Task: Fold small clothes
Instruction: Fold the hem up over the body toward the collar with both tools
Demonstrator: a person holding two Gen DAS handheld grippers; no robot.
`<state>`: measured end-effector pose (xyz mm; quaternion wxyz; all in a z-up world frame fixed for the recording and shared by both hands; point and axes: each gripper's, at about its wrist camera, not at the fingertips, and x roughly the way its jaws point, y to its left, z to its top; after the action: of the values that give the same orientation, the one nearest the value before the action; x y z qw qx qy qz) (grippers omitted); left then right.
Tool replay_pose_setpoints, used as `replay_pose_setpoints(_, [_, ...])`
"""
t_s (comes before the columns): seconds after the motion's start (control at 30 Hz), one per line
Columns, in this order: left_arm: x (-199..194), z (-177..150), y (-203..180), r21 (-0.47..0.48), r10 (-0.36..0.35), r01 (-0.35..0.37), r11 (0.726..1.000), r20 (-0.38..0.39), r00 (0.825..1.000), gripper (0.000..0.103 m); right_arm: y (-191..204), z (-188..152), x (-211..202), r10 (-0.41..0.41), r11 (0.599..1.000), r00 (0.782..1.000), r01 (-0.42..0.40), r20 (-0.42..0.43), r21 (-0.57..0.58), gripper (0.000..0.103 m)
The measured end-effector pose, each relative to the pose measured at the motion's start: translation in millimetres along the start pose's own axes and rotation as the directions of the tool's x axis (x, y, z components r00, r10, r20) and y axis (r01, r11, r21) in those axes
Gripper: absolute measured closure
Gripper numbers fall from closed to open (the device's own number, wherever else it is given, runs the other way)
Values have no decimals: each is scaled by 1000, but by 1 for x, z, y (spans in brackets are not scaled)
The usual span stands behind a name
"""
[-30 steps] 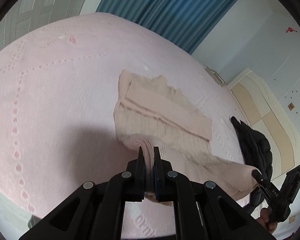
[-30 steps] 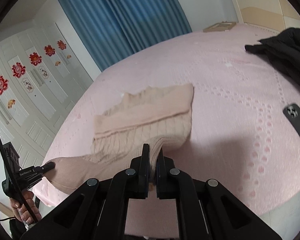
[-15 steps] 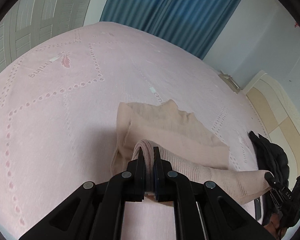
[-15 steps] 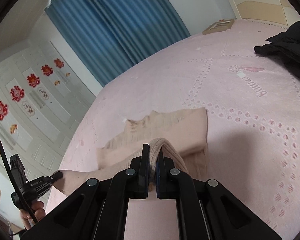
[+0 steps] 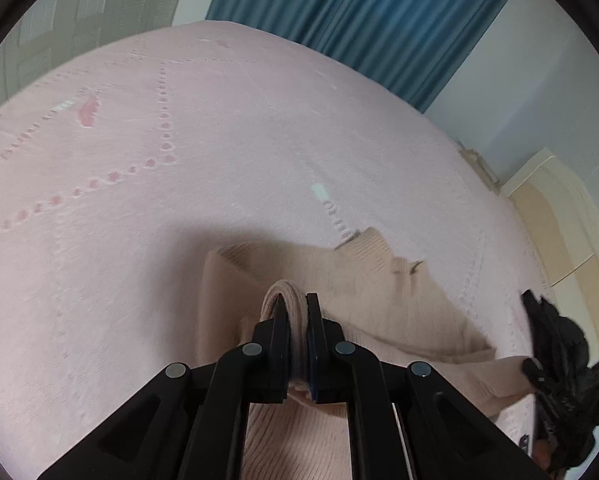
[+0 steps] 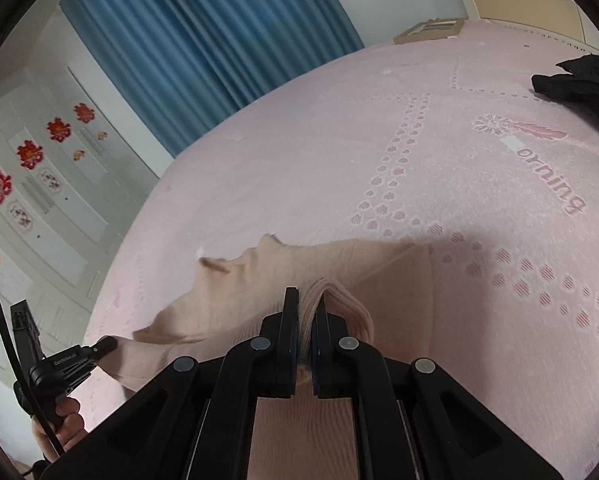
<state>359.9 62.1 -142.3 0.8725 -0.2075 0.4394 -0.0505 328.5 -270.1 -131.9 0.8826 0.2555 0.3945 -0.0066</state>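
**Both grippers clamped on sweater hem, mid-fold over the bed**

Left gripper (image 5: 297, 312): fingers (image 5: 280, 322) nearly together, pinching a bunched ridge of the beige ribbed sweater (image 5: 379, 280). Fabric fills the slot between the pads and loops out past the tips. The log shows a slight opening in the last half second, but in the frame the pads press on the cloth, so it reads as a grip.

Right gripper (image 6: 304, 308): fingers (image 6: 290, 312) fully closed on the same sweater (image 6: 259, 280), a fold of ribbed knit squeezed between the pads and arching over to the right of the tips.

Sweater location: on the pink bedspread (image 5: 179, 160), lower middle of both wrist views. The lower part is lifted by the two grippers and doubled over the rest of the garment, which lies flat on the bed. The collar end points away from the grippers, toward the blue curtain (image 6: 219, 40). The held hem stretches between the two grippers: in the left view it runs off right toward the other gripper at the frame edge, in the right view it runs off left to the other gripper, with a hand (image 6: 65, 424) on its handle.

A black garment (image 6: 579, 76) lies on the bed to the right, well apart from the sweater. Bedspread carries dotted lines and an "orning" print (image 6: 551, 180). White wardrobe doors with red flower stickers (image 6: 29, 154) stand at left in the right view.
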Motion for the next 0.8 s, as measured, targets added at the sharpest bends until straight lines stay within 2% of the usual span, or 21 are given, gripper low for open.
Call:
replay_pose_setpoints(0.07, [6,4,2,-10,-4,4,1000,-3,1000,89,1,4,12,5,1000,1000,-5,-16,-2,91])
replay_pose_setpoints(0.1, [5,6,4,-20,11,-11,1000,14,1000,81,1,6,18,-7,1000,1000,7,-30,-5,85])
replay_pose_setpoints(0.13, [4,8,6,-23,20,-19,1000,28,999,78,1,7,20,-6,1000,999,6,-34,-7,71])
replay_pose_setpoints(0.17, [3,8,8,-19,15,-14,1000,35,999,70,0,8,21,4,1000,1000,-4,-30,-10,65])
replay_pose_setpoints(0.23, [1,9,12,-9,4,-4,1000,39,999,66,1,5,18,15,999,1000,-16,-22,-37,65])
replay_pose_setpoints(0.5, [-10,-14,31,25,30,-30,999,-8,1000,65,-8,-33,1,-8,996,996,1,-84,-92,65])
replay_pose_setpoints(0.67, [-35,-50,44,40,3,-1,999,-60,998,64,-11,-67,-34,-36,989,993,19,-115,-149,65])
replay_pose_setpoints(0.8, [-59,-93,47,82,-37,45,996,-104,994,56,-15,-94,-60,-58,988,988,37,-140,-153,64])
